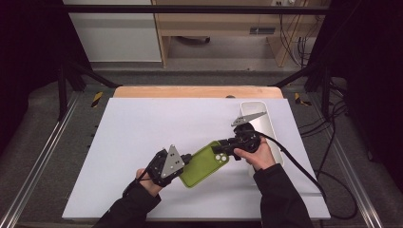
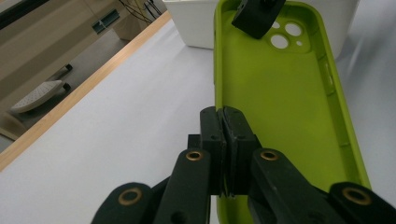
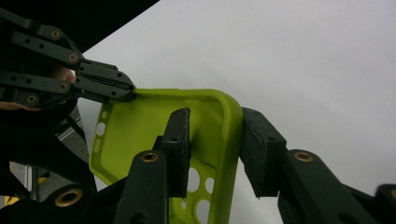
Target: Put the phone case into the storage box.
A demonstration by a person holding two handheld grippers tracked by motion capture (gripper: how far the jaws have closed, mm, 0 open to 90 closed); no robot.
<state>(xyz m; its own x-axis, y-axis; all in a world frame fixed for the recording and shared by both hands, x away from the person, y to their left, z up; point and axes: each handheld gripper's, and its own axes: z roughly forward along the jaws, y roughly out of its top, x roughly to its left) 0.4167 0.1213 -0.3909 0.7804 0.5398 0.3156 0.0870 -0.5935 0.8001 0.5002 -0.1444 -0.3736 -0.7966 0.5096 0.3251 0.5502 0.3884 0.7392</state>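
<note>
The left gripper [image 2: 224,140] is pinching one rim of the light, floppy case [image 1: 203,164] while the right gripper's [image 3: 215,154] jaws are straddling the camera-end rim, not yet pressing.

High view: even overhead light on white counter [image 1: 142,142], surroundings dark, overall soft/low-res. Claw views bright, mild glare on counter; nearest black links slightly blurred, soft shadows, background out of focus.
</note>
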